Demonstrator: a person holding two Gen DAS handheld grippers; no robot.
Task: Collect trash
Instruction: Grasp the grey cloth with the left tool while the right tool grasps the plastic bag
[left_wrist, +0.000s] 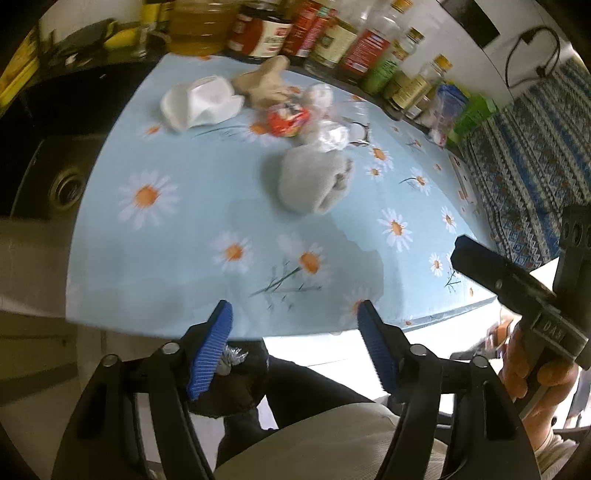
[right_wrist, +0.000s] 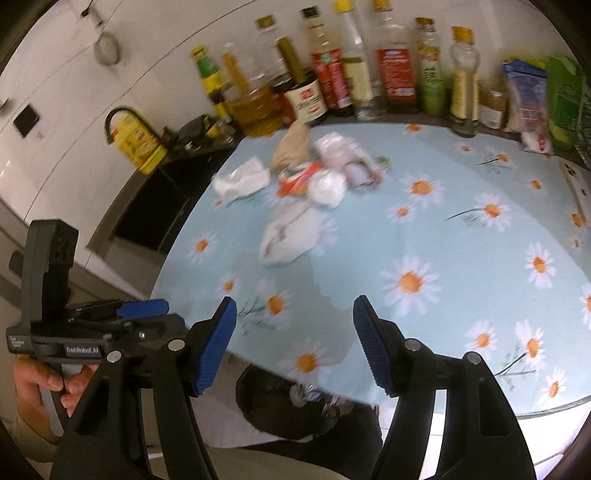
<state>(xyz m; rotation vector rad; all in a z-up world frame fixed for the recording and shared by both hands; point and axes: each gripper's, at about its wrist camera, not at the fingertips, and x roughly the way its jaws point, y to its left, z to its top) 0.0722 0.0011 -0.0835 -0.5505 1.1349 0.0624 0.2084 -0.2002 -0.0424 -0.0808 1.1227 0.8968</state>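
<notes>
A loose pile of trash lies on the daisy tablecloth (left_wrist: 177, 236), toward its bottle-lined far side; a crumpled white tissue (left_wrist: 199, 101) at the pile's left; a tan paper wad (left_wrist: 264, 85) behind; a red wrapper (left_wrist: 288, 120) at centre; clear crinkled plastic (left_wrist: 332, 134) beside it; a grey crumpled wad (left_wrist: 314, 181) nearest the cloth's middle.

"GenRobot.AI" is showing in white letters on the body of the left gripper (right_wrist: 147, 314), seen from the right wrist. "DAS" is standing raised on the right gripper (left_wrist: 517, 284). The bottle (right_wrist: 394, 62) labels are reading as blur.
</notes>
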